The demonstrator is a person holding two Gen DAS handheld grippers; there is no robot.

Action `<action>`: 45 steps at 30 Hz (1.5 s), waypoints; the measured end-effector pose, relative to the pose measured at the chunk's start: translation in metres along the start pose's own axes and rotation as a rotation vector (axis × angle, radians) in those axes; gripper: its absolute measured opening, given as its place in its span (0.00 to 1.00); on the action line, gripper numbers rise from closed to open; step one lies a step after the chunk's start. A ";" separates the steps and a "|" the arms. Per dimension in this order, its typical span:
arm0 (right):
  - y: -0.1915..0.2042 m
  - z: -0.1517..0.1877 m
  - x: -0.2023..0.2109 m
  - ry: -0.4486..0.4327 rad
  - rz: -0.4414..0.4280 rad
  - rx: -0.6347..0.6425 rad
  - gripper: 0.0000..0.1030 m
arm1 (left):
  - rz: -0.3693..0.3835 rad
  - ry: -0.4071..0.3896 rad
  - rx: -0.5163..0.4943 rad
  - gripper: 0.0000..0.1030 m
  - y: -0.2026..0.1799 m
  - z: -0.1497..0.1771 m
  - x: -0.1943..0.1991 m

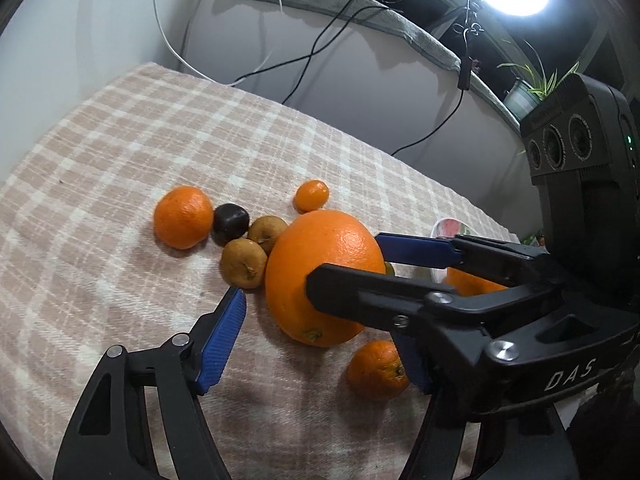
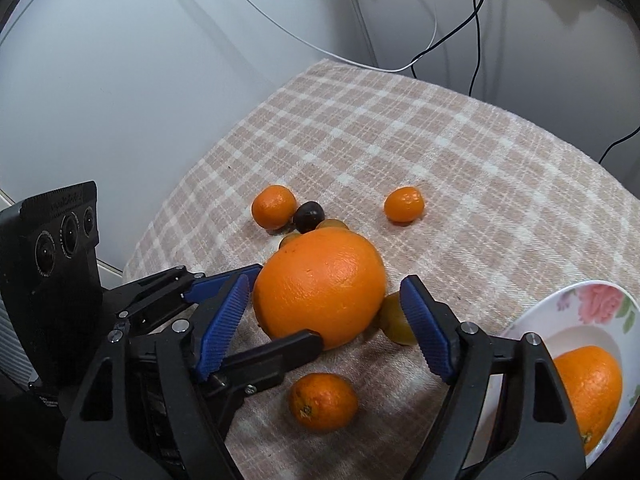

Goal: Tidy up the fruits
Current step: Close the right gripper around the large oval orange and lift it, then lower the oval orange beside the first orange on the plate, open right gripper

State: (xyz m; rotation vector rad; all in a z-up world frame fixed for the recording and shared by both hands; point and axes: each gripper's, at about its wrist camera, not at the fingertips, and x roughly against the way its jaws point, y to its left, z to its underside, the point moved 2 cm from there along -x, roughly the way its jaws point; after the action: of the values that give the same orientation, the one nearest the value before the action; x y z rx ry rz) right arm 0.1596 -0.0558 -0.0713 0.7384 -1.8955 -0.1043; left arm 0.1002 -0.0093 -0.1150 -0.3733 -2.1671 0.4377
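Near mandarin (image 2: 323,401): small, light, loose dimpled skin; lies on the worktop (image 2: 460,168) below my jaws.
Right hand-held gripper (image 2: 326,314): jaws wide, astride the big orange (image 2: 320,288), ribbed blue pads not pressing yet.
Left hand-held gripper (image 1: 320,334): spread open beside the same fruit, holding nothing.
Big orange: I judge it heavy, firm, waxy-slippery; grip across its widest middle.
Plate (image 2: 560,304): glazed, floral, breakable; holds one orange.
Beyond: brown fruits (image 1: 244,263), dark plum (image 2: 309,216), soft checked cloth.

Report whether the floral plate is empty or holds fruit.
Holds fruit: one large orange lies in the white floral plate. The other fruits lie on the checked cloth.
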 end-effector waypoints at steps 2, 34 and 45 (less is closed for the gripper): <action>0.000 0.000 -0.003 0.007 -0.005 0.000 0.72 | 0.013 0.011 0.004 0.64 0.001 -0.001 -0.003; -0.017 0.020 0.102 -0.152 0.040 -0.057 0.70 | 0.079 -0.068 -0.159 0.61 -0.097 -0.009 0.015; -0.061 0.052 0.159 -0.206 0.106 -0.149 0.70 | 0.151 -0.029 -0.262 0.61 -0.166 0.002 -0.009</action>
State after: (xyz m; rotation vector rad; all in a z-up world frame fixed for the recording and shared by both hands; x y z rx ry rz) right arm 0.1009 -0.2031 0.0096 0.5420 -2.0931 -0.2608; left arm 0.0861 -0.1617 -0.0500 -0.6827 -2.2384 0.2419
